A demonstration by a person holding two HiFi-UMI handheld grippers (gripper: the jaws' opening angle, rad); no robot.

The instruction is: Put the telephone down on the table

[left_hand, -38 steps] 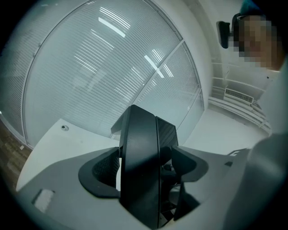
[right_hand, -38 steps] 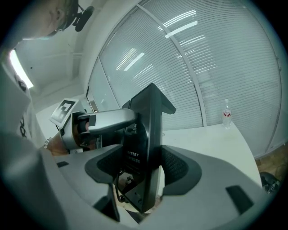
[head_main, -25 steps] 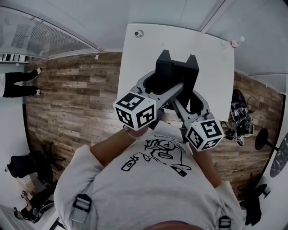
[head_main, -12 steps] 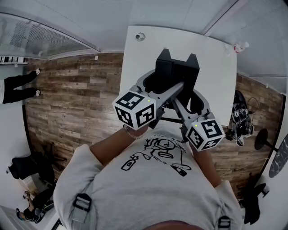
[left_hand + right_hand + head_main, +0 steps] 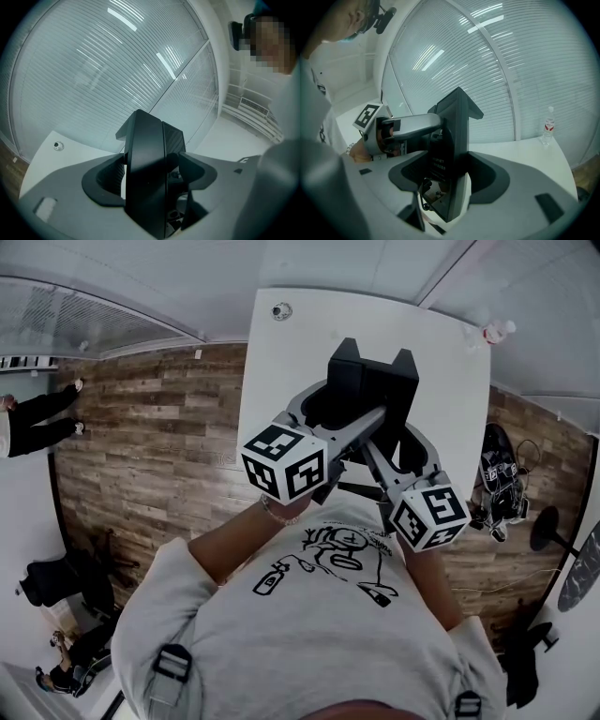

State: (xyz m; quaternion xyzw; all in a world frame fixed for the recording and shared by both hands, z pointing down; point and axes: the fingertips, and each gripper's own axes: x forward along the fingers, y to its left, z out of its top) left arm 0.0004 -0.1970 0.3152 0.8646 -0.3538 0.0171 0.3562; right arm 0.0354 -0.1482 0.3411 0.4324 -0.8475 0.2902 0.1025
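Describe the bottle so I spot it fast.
On the white table under the held telephone, look to the far right corner. The bottle stands there, small and clear with a red label, unlike the low round object at the far left corner.

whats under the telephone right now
The white table lies below the telephone. The patch directly beneath it, and any contact, is hidden by the telephone itself.

A: What is worn?
B: A grey short-sleeved T-shirt [image 5: 309,643] with a black line drawing [image 5: 328,563] on the chest, dark straps [image 5: 161,690] with buckles [image 5: 173,662], and a bracelet [image 5: 278,515].
A: The tools?
B: Left gripper [image 5: 150,176] and right gripper [image 5: 445,180]: grey shells, black jaws, white cubes [image 5: 284,462] with black squares.
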